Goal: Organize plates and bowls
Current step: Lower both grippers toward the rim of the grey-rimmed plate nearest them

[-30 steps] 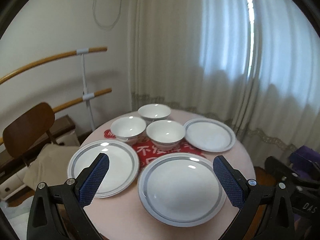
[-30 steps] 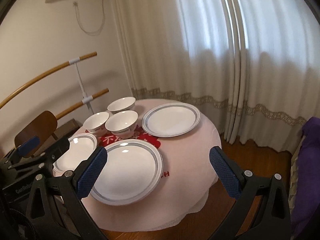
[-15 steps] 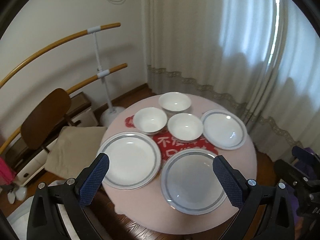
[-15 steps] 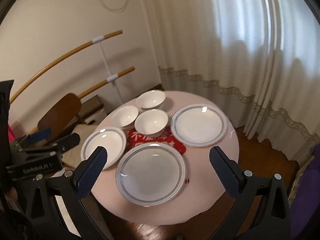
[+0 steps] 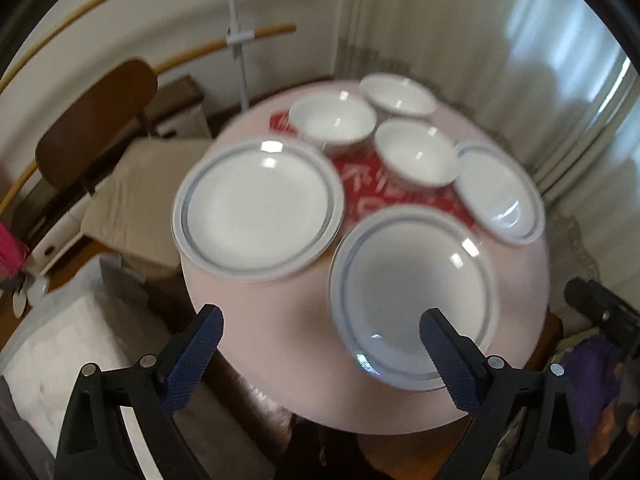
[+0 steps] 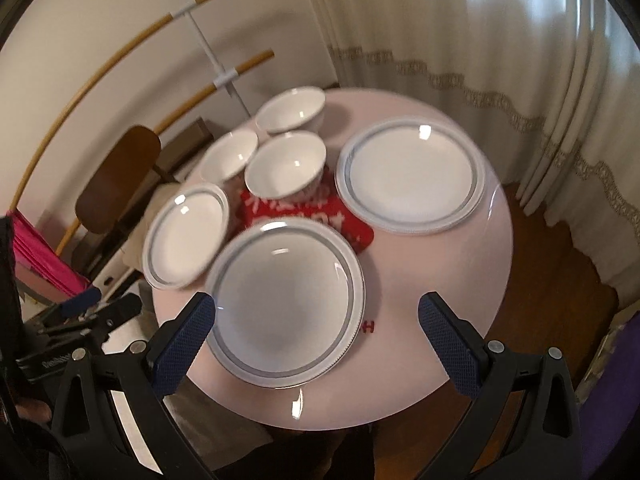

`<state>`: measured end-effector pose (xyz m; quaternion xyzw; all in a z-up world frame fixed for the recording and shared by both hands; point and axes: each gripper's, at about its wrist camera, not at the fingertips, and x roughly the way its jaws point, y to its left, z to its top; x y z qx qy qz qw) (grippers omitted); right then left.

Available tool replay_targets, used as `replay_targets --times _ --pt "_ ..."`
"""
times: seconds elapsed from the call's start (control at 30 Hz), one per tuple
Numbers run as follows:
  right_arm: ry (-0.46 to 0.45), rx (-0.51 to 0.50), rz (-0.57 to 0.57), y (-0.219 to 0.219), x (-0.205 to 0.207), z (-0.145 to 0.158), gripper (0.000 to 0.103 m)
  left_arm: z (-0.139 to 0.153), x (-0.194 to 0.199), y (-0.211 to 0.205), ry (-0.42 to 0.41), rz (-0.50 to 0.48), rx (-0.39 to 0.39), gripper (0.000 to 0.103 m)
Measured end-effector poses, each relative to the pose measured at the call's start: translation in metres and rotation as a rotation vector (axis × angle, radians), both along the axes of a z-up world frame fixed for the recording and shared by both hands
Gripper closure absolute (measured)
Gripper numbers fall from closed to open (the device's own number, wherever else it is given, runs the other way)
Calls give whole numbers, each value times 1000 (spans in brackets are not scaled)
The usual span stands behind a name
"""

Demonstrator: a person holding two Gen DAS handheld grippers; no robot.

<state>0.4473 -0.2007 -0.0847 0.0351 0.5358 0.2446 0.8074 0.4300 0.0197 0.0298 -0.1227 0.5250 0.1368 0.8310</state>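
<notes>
near plate (image 6: pixel 286 300): flat on round table (image 6: pixel 432 320), just ahead of right gripper (image 6: pixel 316 320), likely first pick
other plates (image 6: pixel 410 174): beyond it, unstacked
bowls (image 6: pixel 285 165): clustered farthest off
left gripper (image 5: pixel 320 342): empty, jaws wide, just narrowed slightly
right gripper: wide, empty

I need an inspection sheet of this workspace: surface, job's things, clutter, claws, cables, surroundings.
Surface: round table under a pink cloth, with a red mat in the middle.
Job's things: three plates, unstacked; three bowls, close together, not nested.
Clutter: nothing seen on the table.
Claws: left claw and right claw both open, empty, above the table; the left one's jaws have just been closing slightly.
Cables: nothing seen.
Surroundings: curtain, wooden chair, white box.
</notes>
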Motion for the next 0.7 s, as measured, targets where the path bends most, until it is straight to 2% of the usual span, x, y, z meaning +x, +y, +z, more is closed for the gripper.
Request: replay_targets --times 0.07,0.13,0.33,0.53,0.7 --pt "35 -13 5 2 6 -14 11 -14 5 6 25 7 -28 7" --pt "87 -30 1 5 13 -33 14 -25 13 12 50 18 -59 8" --pt "165 -90 -28 4 22 -66 16 -63 35 29 99 -1 -99 12" --pt "169 -58 -18 7 27 -80 17 -97 47 25 101 -61 -87 14" --pt "187 -35 44 13 38 -97 28 -110 45 22 65 -29 -112 17"
